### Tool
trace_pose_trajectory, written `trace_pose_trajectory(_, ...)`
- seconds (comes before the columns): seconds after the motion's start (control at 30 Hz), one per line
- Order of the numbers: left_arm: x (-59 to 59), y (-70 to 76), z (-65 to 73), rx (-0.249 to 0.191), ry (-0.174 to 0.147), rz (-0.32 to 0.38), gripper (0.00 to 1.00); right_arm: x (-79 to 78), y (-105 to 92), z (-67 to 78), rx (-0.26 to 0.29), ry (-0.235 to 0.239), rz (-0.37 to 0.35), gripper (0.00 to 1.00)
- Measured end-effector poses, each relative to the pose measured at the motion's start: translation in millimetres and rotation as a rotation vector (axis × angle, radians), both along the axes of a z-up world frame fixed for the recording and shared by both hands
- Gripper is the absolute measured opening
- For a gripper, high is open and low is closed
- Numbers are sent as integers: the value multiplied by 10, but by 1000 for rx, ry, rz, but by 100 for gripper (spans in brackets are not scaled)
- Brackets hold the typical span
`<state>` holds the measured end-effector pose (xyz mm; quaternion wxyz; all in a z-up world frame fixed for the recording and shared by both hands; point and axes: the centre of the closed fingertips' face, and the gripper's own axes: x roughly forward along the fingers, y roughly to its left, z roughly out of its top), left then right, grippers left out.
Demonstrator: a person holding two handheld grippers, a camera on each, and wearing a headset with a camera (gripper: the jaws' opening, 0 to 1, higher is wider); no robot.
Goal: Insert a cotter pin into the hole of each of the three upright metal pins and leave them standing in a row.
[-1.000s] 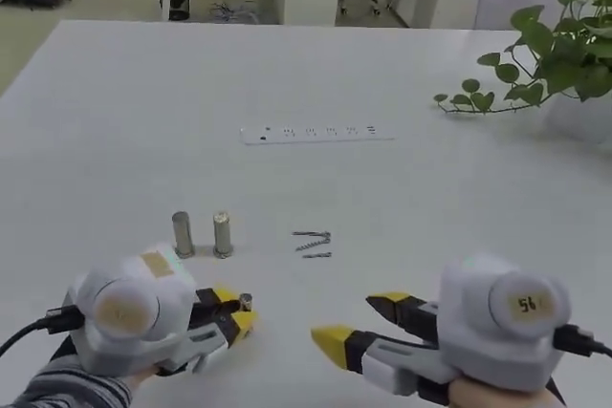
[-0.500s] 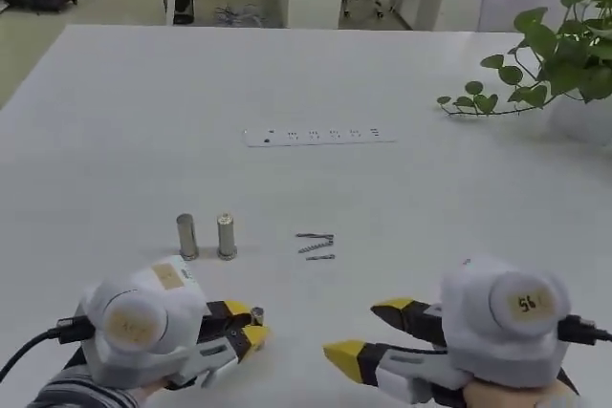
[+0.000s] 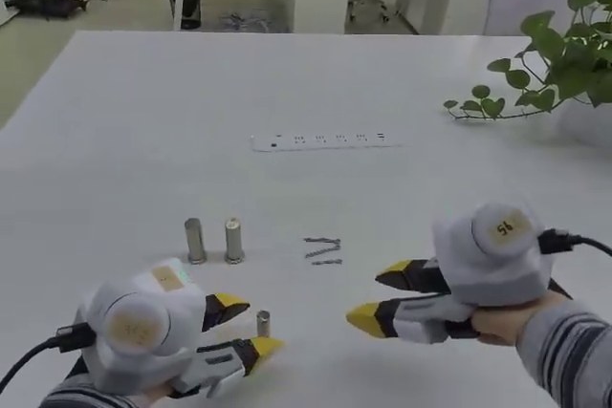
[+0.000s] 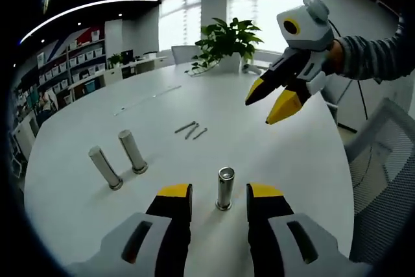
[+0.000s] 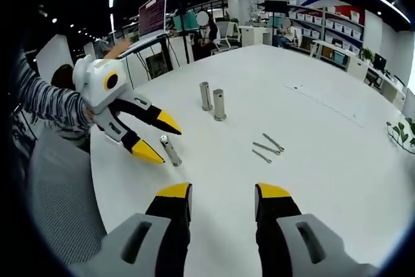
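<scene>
Metal pins (image 3: 234, 241): short, silver cyl., upright.

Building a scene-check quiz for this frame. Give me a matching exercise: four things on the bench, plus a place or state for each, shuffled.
Things:
1. lone metal pin
2. cotter pins
3. power strip
4. plant

Places or states:
A. lying flat towards the far side of the table
B. leafy, at the right edge in the head view
C. upright between the open jaws of the left gripper
D. lying loose in a small cluster

Pairs: 1-C, 2-D, 3-A, 4-B.
</scene>
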<state>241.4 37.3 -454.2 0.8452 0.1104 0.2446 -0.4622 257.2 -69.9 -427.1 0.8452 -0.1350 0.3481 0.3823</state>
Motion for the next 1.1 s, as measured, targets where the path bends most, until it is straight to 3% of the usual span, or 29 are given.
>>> trace_pose_trajectory(0.33, -70, 155, 93, -23, 11, 98, 49, 379, 17, -35, -108, 1, 131, 27)
trace_pose_trajectory(0.63, -142, 255, 158, -57, 15, 169, 62, 579, 28, -263, -216, 37, 237, 21)
trace_pose_trajectory(0.83, -204, 301, 146, -43, 14, 174, 70, 710, 63, -383, -255, 54, 281, 18)
trace_pose_trajectory(1.1, -259, 363, 158, -62, 22, 212, 76, 780, 122, -513, -292, 97, 315, 14)
